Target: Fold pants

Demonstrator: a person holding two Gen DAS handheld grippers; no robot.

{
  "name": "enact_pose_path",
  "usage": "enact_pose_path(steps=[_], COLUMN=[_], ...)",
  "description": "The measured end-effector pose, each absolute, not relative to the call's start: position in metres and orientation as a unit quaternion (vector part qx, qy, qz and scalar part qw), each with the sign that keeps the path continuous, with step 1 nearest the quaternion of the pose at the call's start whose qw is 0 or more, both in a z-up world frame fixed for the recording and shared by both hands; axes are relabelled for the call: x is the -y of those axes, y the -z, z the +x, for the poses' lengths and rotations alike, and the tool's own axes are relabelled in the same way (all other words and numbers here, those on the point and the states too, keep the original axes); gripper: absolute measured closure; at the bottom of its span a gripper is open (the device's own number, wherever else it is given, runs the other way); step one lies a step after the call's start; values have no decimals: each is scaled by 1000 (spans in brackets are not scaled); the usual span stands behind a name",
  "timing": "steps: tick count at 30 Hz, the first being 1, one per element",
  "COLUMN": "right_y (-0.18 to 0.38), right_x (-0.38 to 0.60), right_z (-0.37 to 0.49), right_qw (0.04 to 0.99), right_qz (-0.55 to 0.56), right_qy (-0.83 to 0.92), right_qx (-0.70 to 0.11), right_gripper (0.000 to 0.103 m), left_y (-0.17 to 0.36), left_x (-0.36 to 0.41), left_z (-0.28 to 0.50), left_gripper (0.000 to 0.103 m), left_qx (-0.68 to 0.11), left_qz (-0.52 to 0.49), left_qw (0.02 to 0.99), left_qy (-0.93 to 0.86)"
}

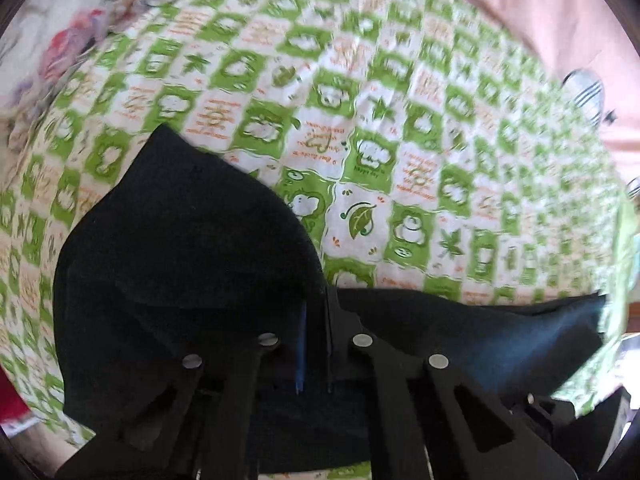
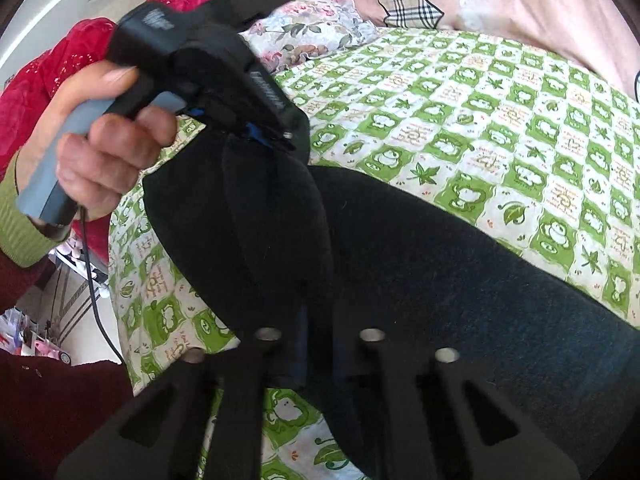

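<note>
Two grippers each pinch the same soft black pants (image 1: 180,248).

In the left wrist view, the left gripper (image 1: 316,308) is squeezed tight on a bunched edge of the cloth. The pants hang up off the green and white checked bed sheet with little frog pictures (image 1: 400,128) and stretch off to the right.

In the right wrist view, the right gripper (image 2: 316,336) is clamped on another part of the pants (image 2: 420,260). The left gripper (image 2: 260,132) is seen higher up, biting the cloth. A bare hand (image 2: 100,136) holds its grey handle. A pink blanket (image 2: 540,12) lies behind the sheet (image 2: 500,120).
</note>
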State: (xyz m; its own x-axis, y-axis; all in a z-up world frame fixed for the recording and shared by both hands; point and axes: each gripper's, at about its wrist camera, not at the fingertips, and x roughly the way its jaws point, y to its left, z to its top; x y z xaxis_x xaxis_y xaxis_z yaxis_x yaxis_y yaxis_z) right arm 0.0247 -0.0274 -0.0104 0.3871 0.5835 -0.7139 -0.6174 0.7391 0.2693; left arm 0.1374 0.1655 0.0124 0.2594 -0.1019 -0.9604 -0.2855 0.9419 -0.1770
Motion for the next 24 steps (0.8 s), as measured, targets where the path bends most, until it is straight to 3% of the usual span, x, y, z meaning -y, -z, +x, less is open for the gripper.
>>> enact_pose_path(steps=[5,11,24], right_y=[-13,-22,-2], right_x=[26,10,-7], right_z=[18,-7,-22], right_qw=[858,864,849], right_qz=[-46,-117,-187], right_qy=[-350,-361,-351], right_qx=[-373,-331,-347], right_gripper=[96,96,96], left_y=[-46,-47,-8], left_x=[-191,-211,-229], left_z=[66,-1,-49], left_gripper=[99,99,99], left_qx=[-509,-440,-426], left_qz=[-235,-277,-327], left_qw=[828,854,843], left_qy=[-27,-7,14])
